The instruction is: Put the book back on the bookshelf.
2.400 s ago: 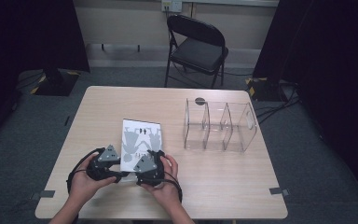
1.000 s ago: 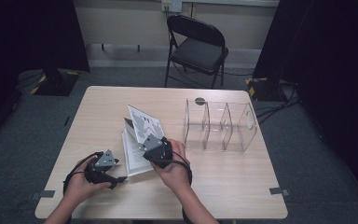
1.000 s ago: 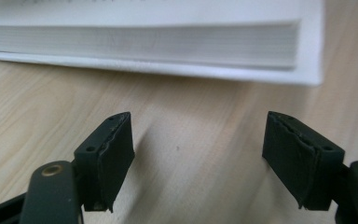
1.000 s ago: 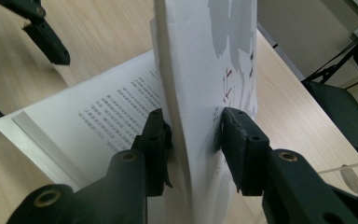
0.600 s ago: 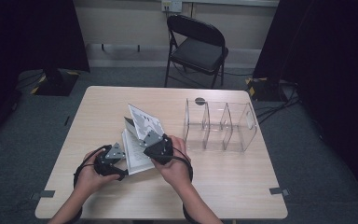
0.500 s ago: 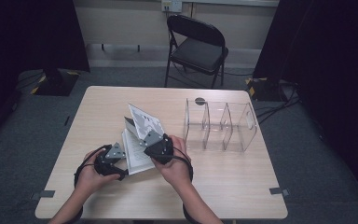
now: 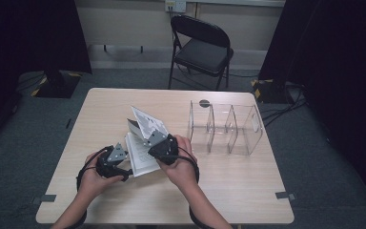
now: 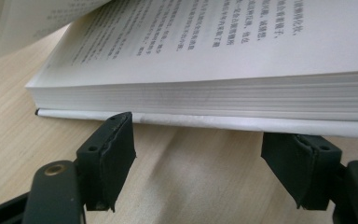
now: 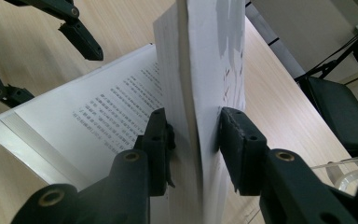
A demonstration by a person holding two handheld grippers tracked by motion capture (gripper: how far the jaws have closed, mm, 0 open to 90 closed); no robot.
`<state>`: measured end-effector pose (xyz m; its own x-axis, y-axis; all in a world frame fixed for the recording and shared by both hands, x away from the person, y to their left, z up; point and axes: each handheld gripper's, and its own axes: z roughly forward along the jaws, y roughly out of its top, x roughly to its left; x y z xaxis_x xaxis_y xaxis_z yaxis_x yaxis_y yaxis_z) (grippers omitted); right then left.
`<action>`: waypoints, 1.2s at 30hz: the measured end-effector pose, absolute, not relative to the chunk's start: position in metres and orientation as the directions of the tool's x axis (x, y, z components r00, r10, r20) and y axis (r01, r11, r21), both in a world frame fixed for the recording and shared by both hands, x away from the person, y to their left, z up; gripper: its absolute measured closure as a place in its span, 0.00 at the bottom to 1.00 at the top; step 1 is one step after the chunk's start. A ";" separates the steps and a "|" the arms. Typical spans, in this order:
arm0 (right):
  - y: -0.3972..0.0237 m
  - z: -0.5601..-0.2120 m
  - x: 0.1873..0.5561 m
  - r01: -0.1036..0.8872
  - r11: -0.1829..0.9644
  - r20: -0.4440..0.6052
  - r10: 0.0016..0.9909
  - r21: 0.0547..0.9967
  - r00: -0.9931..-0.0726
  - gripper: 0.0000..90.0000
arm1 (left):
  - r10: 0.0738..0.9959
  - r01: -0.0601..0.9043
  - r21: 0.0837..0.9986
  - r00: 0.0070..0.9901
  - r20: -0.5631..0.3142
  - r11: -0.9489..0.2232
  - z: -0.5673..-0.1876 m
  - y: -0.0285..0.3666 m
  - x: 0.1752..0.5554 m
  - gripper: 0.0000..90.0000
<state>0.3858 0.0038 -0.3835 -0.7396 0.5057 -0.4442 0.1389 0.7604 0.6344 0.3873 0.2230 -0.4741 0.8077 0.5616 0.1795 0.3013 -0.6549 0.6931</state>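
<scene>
From the high view, a light wooden tabletop [image 7: 248, 191] stands on a grey carpet. A clear plastic box with dividers [image 7: 225, 128] sits on the right side of it, near the right hand, with a small dark round spot [image 7: 204, 102] just behind it. A black folding chair [image 7: 201, 50] waits past the far edge. Nothing lies between the hands and the book [image 7: 140, 150]. The book lies near the middle of the tabletop, a bit to the left. It is open, with white pages full of small print. The right claw [image 7: 148, 137] holds up the front cover and some pages, so they stand tilted above the rest. The left claw [image 7: 124, 164] sits low at the near left edge of the book.

In the left claw view, the left claw [image 8: 205, 156] has its jaws wide apart, right beside the thick white page block [image 8: 242, 95]. The tips look very close to the bottom cover, and I cannot tell if they touch it.

In the right claw view, the right claw [image 9: 193, 142] is clamped on the raised bunch of pages [image 9: 200, 84], one jaw on each side. The flat open page [image 9: 98, 116] lies below, and the left claw [image 9: 46, 46] shows farther off.
</scene>
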 end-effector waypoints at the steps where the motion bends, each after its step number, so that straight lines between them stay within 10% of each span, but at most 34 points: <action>1: 0.004 -0.383 0.386 0.139 0.762 -0.446 0.505 0.632 -0.739 0.71 | 0.557 0.290 0.689 0.807 0.198 -0.665 -0.473 0.222 0.387 0.28; 36: 0.006 -0.360 0.394 0.164 0.780 -0.425 0.489 0.604 -0.762 0.72 | 0.405 0.078 0.659 0.841 0.360 -0.748 -0.435 0.200 0.369 0.29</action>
